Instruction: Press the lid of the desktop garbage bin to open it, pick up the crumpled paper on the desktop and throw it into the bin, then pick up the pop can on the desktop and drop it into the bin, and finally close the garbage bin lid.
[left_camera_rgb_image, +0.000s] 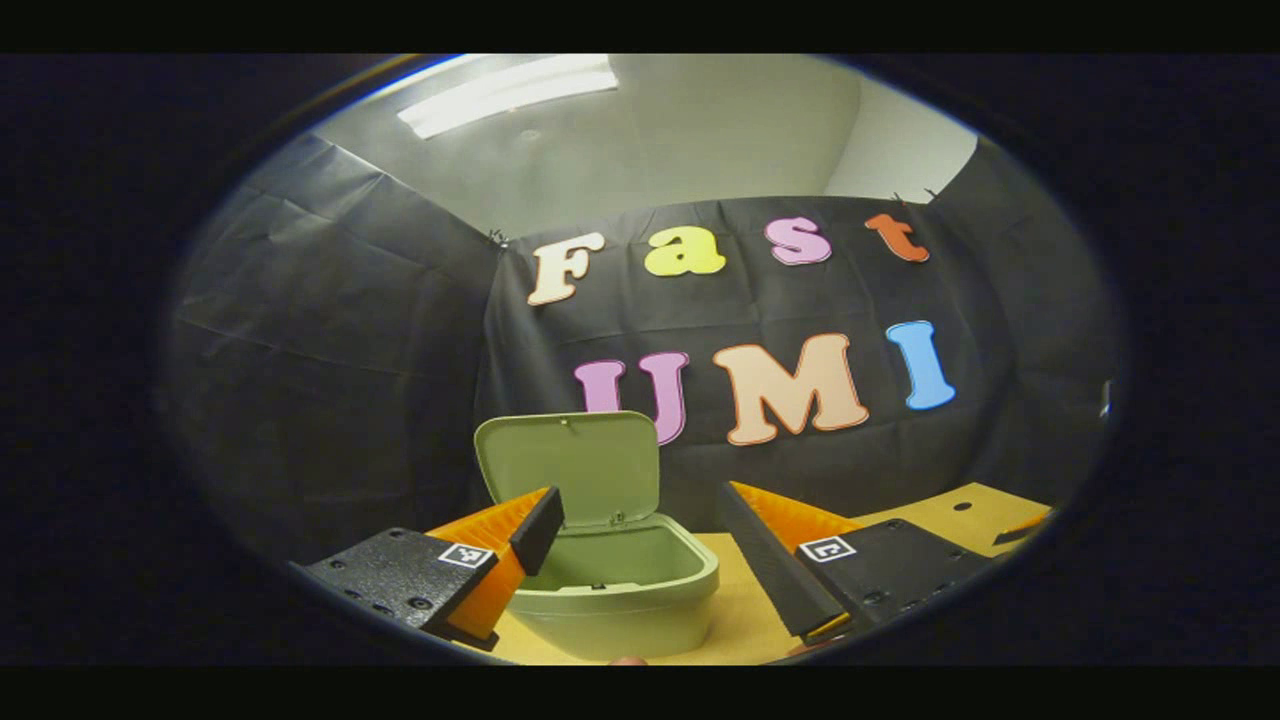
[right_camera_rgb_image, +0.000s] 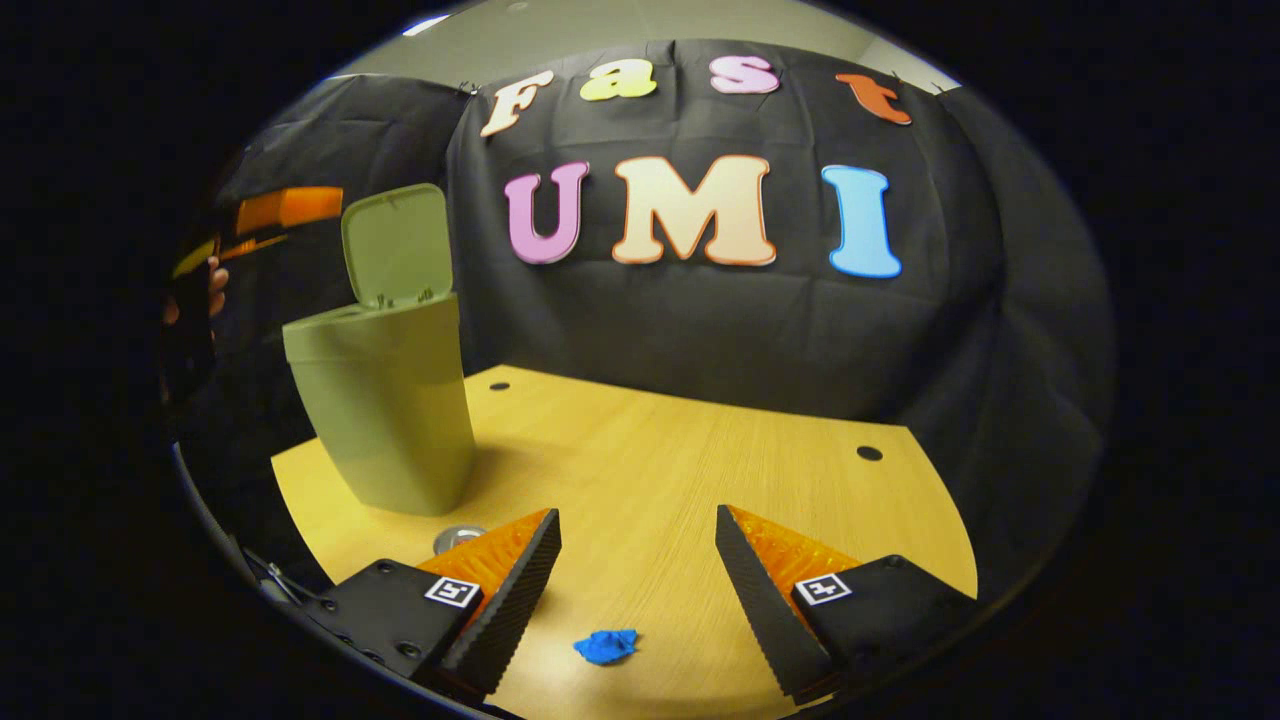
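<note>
Your table (right_camera_rgb_image: 640, 450) carries the bin (right_camera_rgb_image: 385, 400) at its far left, lid (right_camera_rgb_image: 395, 245) standing up. Your left gripper (left_camera_rgb_image: 640, 530) hangs released over the bin's mouth. Your right gripper (right_camera_rgb_image: 638, 530) is spread above the blue crumpled paper (right_camera_rgb_image: 606, 646). A can (right_camera_rgb_image: 455, 538) peeks beside the bin's base.

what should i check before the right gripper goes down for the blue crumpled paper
1. Bin lid open: ok, it stands upright behind the mouth of the garbage bin.
2. Right gripper open: ok, its fingers stand wide apart with nothing between them.
3. Crumpled paper lined up: ok, it lies on the table between the two fingers, a bit left of middle.
4. Left gripper out of the drop path: not ok, it hangs open right over the bin's mouth.
5. Pop can located: cannot tell for sure, a round metal top peeks out by the bin's foot.
</note>
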